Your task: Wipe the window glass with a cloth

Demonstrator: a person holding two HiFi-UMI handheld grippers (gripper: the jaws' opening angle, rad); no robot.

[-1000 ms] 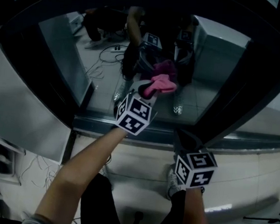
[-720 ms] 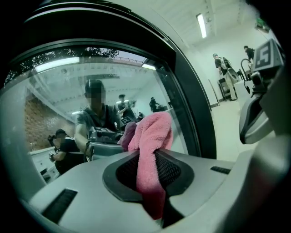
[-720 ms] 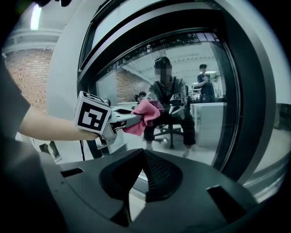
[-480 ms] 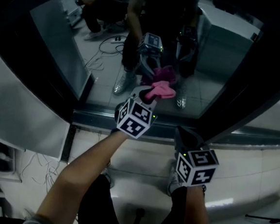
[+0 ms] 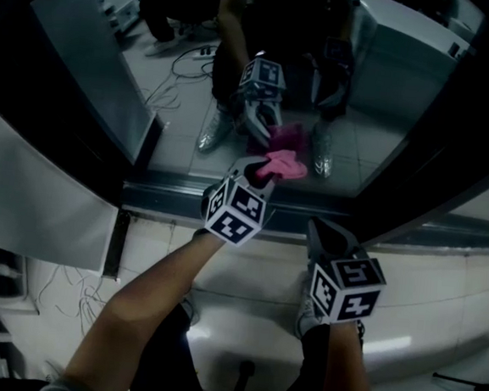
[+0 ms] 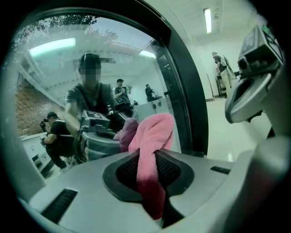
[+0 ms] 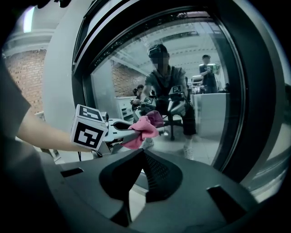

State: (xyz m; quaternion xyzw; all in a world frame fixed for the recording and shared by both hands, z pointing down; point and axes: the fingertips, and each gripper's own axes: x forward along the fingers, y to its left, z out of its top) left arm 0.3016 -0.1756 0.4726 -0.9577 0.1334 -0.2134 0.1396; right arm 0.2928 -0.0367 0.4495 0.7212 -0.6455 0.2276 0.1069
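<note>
A pink cloth (image 5: 282, 163) is clamped in my left gripper (image 5: 262, 171) and pressed against the window glass (image 5: 176, 99), low on the pane just above the bottom frame (image 5: 168, 199). In the left gripper view the cloth (image 6: 152, 136) stands up from between the shut jaws, with its reflection right behind it. My right gripper (image 5: 321, 233) hangs lower and to the right, below the frame, shut with nothing in it. From the right gripper view (image 7: 144, 157) the left gripper's marker cube (image 7: 88, 132) and the cloth (image 7: 144, 129) show against the glass (image 7: 200, 68).
A thick dark window frame (image 5: 453, 149) borders the pane on the right. A pale wall ledge (image 5: 424, 283) runs under the window. The glass reflects a person, a cabinet and floor cables. People stand in the room behind (image 6: 220, 63).
My left gripper has slid the cloth lower on the glass, closer to the bottom frame. The right gripper has hardly moved.
</note>
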